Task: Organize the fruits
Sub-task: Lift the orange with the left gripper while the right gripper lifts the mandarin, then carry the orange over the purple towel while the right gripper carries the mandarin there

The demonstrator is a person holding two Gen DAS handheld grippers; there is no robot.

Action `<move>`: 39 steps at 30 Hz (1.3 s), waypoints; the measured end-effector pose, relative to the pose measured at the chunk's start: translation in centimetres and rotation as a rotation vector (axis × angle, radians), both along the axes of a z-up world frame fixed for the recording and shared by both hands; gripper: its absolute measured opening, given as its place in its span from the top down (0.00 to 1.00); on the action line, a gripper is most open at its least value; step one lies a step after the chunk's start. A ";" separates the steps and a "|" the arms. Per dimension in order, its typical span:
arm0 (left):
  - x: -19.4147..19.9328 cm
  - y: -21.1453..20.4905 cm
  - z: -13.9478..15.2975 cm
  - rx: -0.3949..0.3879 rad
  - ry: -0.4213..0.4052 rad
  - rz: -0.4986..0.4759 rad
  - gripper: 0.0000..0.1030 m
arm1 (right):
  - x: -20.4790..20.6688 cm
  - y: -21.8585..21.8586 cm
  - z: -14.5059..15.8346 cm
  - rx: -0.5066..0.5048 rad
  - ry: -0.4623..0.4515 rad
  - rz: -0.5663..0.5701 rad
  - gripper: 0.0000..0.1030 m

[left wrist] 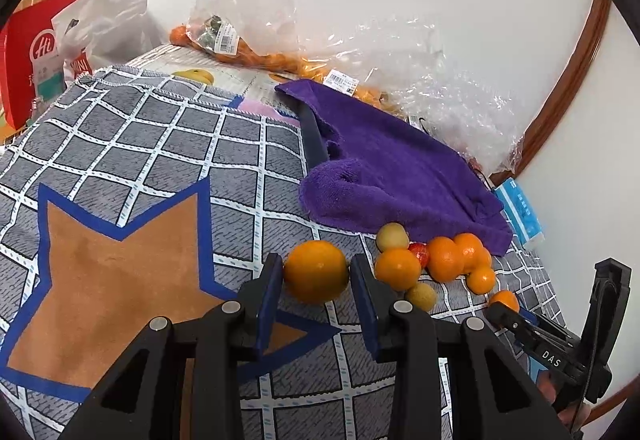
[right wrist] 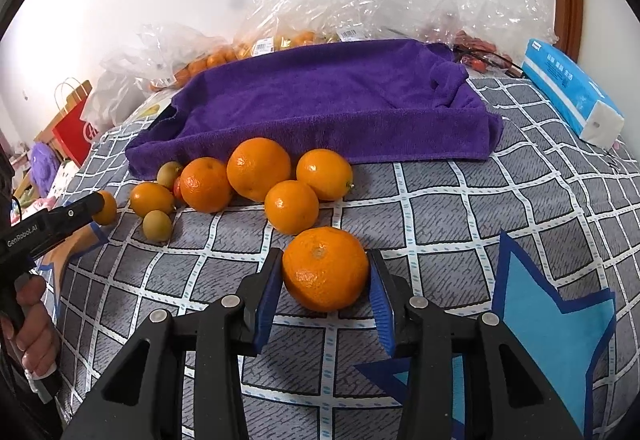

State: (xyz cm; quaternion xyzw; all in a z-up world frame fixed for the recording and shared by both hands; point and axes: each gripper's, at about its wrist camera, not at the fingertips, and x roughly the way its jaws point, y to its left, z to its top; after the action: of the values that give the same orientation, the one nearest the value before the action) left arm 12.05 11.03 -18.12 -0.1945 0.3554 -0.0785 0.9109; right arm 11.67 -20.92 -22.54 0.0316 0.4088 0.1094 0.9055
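— The checked cloth (right wrist: 440, 200) is lying under everything, purple towel (right wrist: 320, 100) at the back?

— Yes. In front of the towel, left gripper (left wrist: 316, 274) is clamping an orange (left wrist: 316, 272); right gripper (right wrist: 325, 272) is squeezing a mandarin (right wrist: 325, 268).
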 end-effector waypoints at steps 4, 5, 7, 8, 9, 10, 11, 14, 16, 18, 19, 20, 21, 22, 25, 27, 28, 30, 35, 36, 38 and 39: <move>-0.6 0.3 0.6 0.005 -0.040 0.026 0.68 | -0.2 0.1 0.2 -0.008 -0.011 -0.005 0.60; -0.5 0.3 0.6 0.008 -0.034 0.026 0.68 | -0.2 0.2 0.2 -0.012 -0.010 -0.003 0.60; -0.5 0.4 0.6 -0.001 -0.013 0.038 0.68 | -0.5 0.3 0.4 -0.020 -0.021 0.005 0.60; -0.7 0.6 0.6 -0.030 -0.006 0.042 0.68 | -0.6 0.4 0.5 -0.027 -0.026 0.007 0.60; -0.9 0.8 0.6 -0.052 -0.002 0.043 0.68 | -0.8 0.4 0.7 -0.036 -0.028 0.007 0.60; -1.1 1.0 0.8 -0.065 -0.001 0.050 0.68 | -0.9 0.4 0.8 -0.044 -0.029 0.007 0.60; -1.3 1.2 1.1 -0.062 -0.009 0.066 0.68 | -1.1 0.4 1.0 -0.043 -0.031 0.008 0.60; -1.5 1.3 2.4 -0.029 -0.029 0.091 0.68 | -1.3 -0.1 1.8 -0.026 -0.043 0.006 0.60; -1.4 1.5 3.1 -0.034 -0.029 0.093 0.68 | -1.3 -0.5 2.6 -0.014 -0.048 -0.004 0.60; -1.2 1.4 3.9 -0.033 -0.029 0.087 0.68 | -1.0 -0.7 3.6 -0.008 -0.062 -0.008 0.60; -1.1 1.3 4.2 -0.029 -0.033 0.086 0.68 | -0.9 -0.7 4.1 -0.011 -0.074 -0.008 0.60; -1.1 1.1 4.7 -0.025 -0.043 0.084 0.68 | -0.7 -0.7 4.7 -0.016 -0.088 -0.008 0.60; -1.1 1.1 5.0 -0.024 -0.048 0.082 0.68 | -0.6 -0.7 5.2 -0.019 -0.102 -0.010 0.60; -1.0 1.0 5.3 -0.023 -0.049 0.082 0.68 | -0.3 -0.6 5.7 -0.020 -0.117 -0.012 0.60; -0.5 0.5 6.2 -0.022 -0.048 0.074 0.68 | 0.2 -0.4 7.0 -0.010 -0.142 -0.007 0.60; 0.0 0.0 6.8 -0.004 -0.054 0.070 0.68 | 0.5 -0.2 7.7 -0.008 -0.160 -0.002 0.60; 0.3 -0.4 7.2 0.006 -0.061 0.069 0.68 | 0.8 -0.1 8.0 -0.007 -0.169 0.003 0.60; 0.8 -0.9 7.8 0.004 -0.071 0.063 0.68 | 1.3 0.2 8.4 0.000 -0.184 0.011 0.60; 2.9 -1.9 9.1 -0.020 -0.092 0.049 0.68 | 3.1 0.5 8.7 0.021 -0.181 0.008 0.60; 3.2 -2.0 9.2 -0.023 -0.095 0.047 0.68 | 3.4 0.5 8.7 0.019 -0.183 0.004 0.60; 4.2 -2.3 9.5 -0.034 -0.098 0.040 0.68 | 4.3 0.5 8.8 0.023 -0.188 -0.001 0.60; 4.6 -2.5 9.6 -0.036 -0.100 0.040 0.68 | 4.7 0.5 8.9 0.026 -0.191 -0.002 0.60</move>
State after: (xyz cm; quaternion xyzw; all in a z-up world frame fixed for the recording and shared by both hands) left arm 16.67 8.56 -8.52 -0.2137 0.3041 -0.0763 0.9252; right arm 16.35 -20.46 -13.68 0.0331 0.3191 0.1161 0.9400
